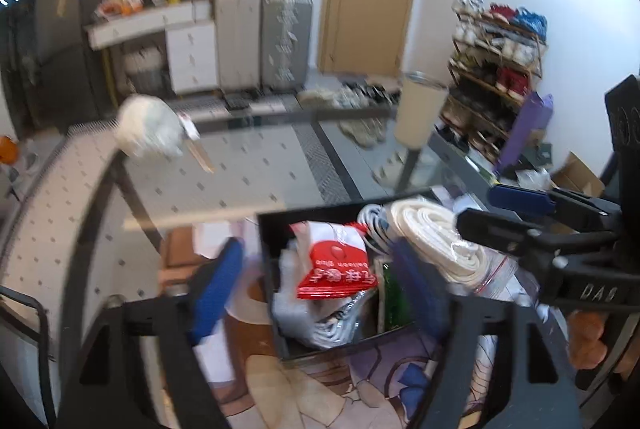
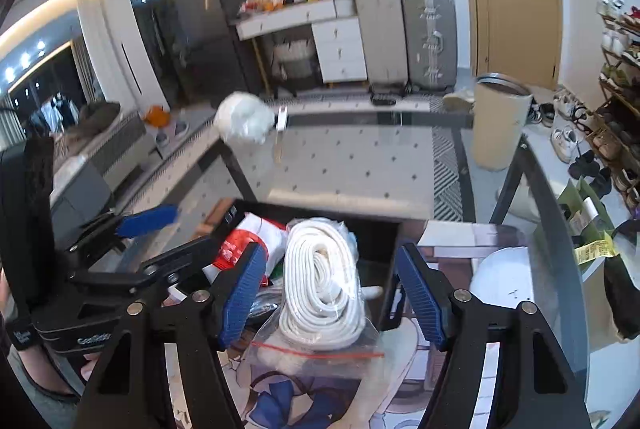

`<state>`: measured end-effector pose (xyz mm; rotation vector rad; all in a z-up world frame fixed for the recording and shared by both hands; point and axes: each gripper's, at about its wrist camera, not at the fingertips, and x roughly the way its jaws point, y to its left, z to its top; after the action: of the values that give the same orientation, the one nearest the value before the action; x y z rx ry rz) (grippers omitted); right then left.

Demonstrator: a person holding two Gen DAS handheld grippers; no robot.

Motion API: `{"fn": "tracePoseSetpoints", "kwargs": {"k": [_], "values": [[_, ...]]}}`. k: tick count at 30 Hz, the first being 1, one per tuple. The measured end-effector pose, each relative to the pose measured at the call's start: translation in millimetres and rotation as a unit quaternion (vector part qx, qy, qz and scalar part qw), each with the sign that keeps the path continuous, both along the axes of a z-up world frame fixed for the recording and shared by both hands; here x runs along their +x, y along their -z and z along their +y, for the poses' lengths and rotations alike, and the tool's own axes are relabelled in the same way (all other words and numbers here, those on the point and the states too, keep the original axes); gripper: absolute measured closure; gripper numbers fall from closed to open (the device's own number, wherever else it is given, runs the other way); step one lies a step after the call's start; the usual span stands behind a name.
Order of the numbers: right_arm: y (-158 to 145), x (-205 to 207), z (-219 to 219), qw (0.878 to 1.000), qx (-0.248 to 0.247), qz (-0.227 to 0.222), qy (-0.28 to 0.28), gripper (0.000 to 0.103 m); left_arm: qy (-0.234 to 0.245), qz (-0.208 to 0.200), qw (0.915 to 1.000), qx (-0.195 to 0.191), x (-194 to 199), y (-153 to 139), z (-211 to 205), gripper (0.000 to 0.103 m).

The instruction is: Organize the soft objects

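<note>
Right gripper (image 2: 332, 305) over glass table (image 2: 360, 165)

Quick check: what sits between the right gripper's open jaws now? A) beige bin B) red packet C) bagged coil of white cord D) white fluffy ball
C: in the right wrist view the bagged coil of white cord lies between the right gripper's open jaws, untouched.
</note>
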<state>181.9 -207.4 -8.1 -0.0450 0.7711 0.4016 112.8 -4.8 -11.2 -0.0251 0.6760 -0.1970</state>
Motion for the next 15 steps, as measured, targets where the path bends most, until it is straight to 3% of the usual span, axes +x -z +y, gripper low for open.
{"fn": "tracePoseSetpoints", "kwargs": {"k": [3,5,8,11,15], "values": [[-8,-25,-11,0.999,0.002,-0.040,0.012,0.025,-0.016,-0.048,0.9987,0.008,-20,-9,6,0.010],[-13,-40,-15,0.997,0.001,-0.069,0.023,0.022,-0.039,-0.079,0.9961,0.011,-35,-13,13,0.000],[-15,-70,-23,0.992,-0.002,-0.121,0.040,0.016,-0.073,-0.117,0.9903,0.011,-52,-12,22,0.000],[-11,-90,-28,0.989,-0.007,-0.139,0.054,0.005,-0.089,-0.153,0.9842,-0.010,-72,-7,32,0.000],[-7,-106,-34,0.988,0.005,-0.142,0.053,0.005,-0.073,-0.131,0.9881,-0.036,-82,2,42,0.000]]}}
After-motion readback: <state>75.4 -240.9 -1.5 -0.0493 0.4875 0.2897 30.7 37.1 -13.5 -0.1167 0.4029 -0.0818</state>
